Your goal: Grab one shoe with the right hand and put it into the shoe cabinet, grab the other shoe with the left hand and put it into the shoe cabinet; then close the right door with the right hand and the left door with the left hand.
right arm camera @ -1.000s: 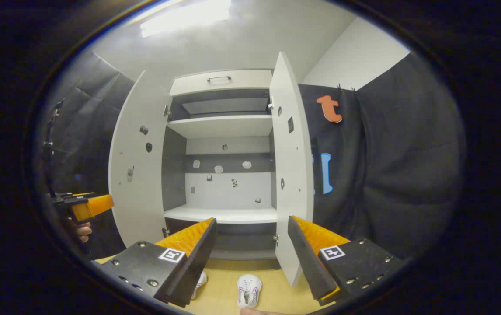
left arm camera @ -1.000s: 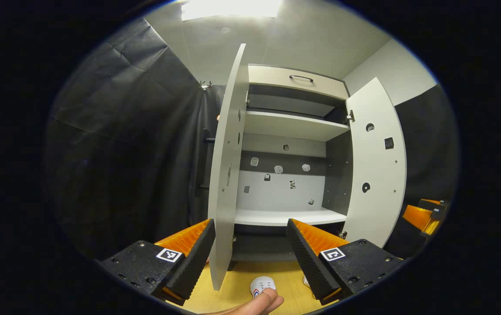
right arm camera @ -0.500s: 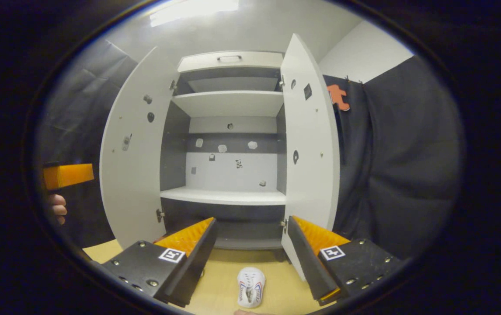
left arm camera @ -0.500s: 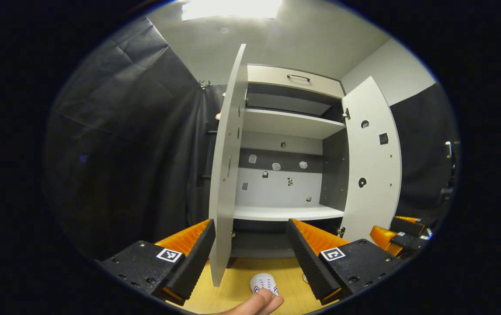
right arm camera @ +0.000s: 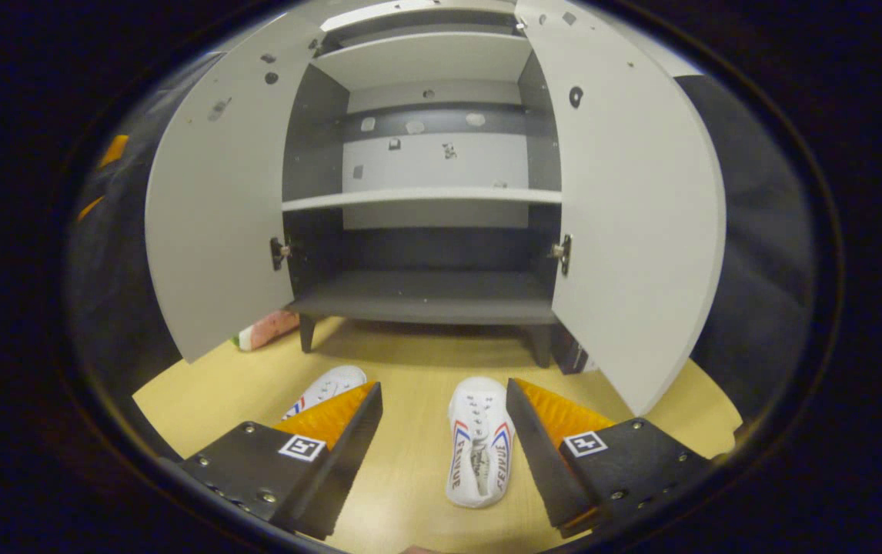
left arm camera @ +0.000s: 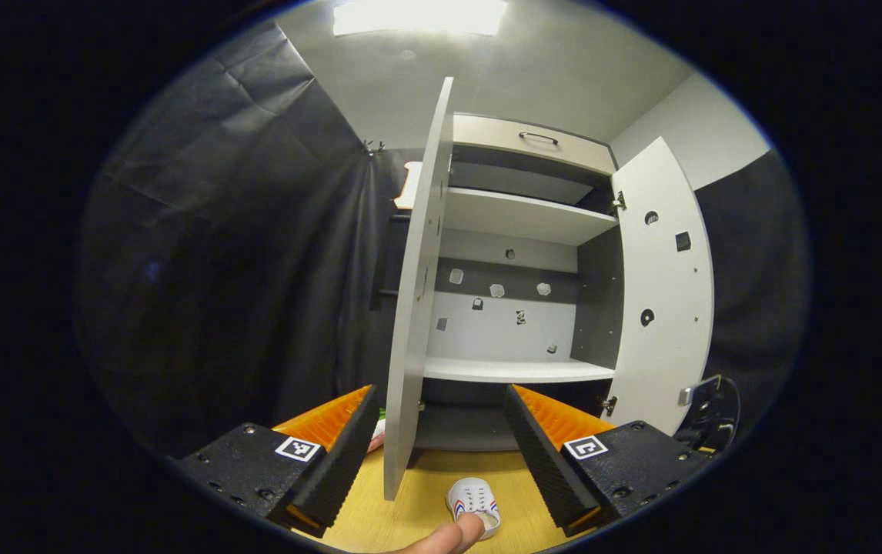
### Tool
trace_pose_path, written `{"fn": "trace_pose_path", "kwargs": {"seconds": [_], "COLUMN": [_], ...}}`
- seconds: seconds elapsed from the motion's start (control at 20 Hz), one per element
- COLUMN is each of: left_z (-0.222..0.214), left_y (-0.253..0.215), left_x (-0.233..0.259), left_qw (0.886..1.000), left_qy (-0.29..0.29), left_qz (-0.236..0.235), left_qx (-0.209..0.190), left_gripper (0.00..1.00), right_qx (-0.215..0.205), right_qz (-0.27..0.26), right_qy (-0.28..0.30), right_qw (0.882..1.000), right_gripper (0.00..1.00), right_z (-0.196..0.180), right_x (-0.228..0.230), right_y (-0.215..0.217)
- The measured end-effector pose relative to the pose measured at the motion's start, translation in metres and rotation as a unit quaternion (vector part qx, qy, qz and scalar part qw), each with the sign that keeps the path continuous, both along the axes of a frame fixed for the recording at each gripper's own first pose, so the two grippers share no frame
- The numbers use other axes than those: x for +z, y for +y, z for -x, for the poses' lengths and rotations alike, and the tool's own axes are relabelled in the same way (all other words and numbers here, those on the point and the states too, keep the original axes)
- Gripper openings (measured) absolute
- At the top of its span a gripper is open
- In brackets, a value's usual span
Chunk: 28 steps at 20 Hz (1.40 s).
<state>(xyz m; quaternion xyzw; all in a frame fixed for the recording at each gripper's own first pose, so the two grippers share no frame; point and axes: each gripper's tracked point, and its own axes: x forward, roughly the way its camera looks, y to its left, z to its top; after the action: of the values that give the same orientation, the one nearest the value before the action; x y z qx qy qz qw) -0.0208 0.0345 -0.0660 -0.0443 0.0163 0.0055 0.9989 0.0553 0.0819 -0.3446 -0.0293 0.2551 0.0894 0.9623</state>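
Two white shoes with red and blue stripes lie on the wooden floor before the open shoe cabinet (right arm camera: 425,296). In the right gripper view one shoe (right arm camera: 479,442) lies between the fingers of my right gripper (right arm camera: 445,438), which is open and above it. The other shoe (right arm camera: 325,387) sits to its left, partly hidden by the left finger. In the left gripper view my left gripper (left arm camera: 441,446) is open, held high, with a shoe (left arm camera: 474,497) on the floor below it and a fingertip (left arm camera: 449,538) at the bottom. Both cabinet doors, left door (right arm camera: 218,192) and right door (right arm camera: 633,208), stand wide open.
The cabinet has white shelves (left arm camera: 518,371) and a dark bottom shelf (right arm camera: 425,296) on short legs. A pink and green object (right arm camera: 265,329) lies on the floor under the left door. Black cloth walls flank both sides. A cable and device (left arm camera: 706,408) sit at the far right of the left gripper view.
My right gripper has tilted down and dropped toward the floor, so both shoes now lie close below it. The left gripper has shifted only a little.
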Motion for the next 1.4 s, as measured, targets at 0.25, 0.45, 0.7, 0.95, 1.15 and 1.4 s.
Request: {"fn": "trace_pose_path", "kwargs": {"seconds": [0.25, 0.45, 0.7, 0.95, 1.15, 1.4], "left_z": [-0.006, -0.010, -0.014, -0.018, -0.024, -0.029], "left_y": [0.013, 0.008, 0.005, -0.003, -0.014, -0.018], "left_x": [-0.014, -0.032, -0.044, -0.047, -0.055, -0.067], "left_qw": [1.000, 0.999, 0.998, 0.998, 0.997, 0.996], "left_qy": [0.015, 0.042, 0.052, 0.048, 0.050, 0.058], "left_qz": [-0.009, -0.012, -0.020, -0.034, -0.030, -0.033], "left_qx": [0.014, -0.006, -0.022, -0.036, -0.055, -0.057], "left_gripper": [0.99, 0.98, 0.98, 0.98, 0.98, 0.98], "right_qx": [-0.016, -0.033, -0.018, -0.050, -0.091, -0.119], "right_qz": [-0.015, -0.012, -0.016, -0.079, -0.110, -0.112], "right_qy": [0.065, 0.088, 0.111, 0.157, 0.129, 0.069], "right_qw": [0.998, 0.995, 0.994, 0.983, 0.981, 0.984], "right_gripper": [0.96, 0.91, 0.80, 0.52, 0.38, 0.01], "right_z": [0.002, 0.002, 0.000, -0.015, -0.030, -0.032], "right_x": [-0.056, -0.078, -0.096, -0.124, -0.125, -0.121], "right_y": [-0.006, -0.017, -0.009, -0.007, -0.008, -0.013]}}
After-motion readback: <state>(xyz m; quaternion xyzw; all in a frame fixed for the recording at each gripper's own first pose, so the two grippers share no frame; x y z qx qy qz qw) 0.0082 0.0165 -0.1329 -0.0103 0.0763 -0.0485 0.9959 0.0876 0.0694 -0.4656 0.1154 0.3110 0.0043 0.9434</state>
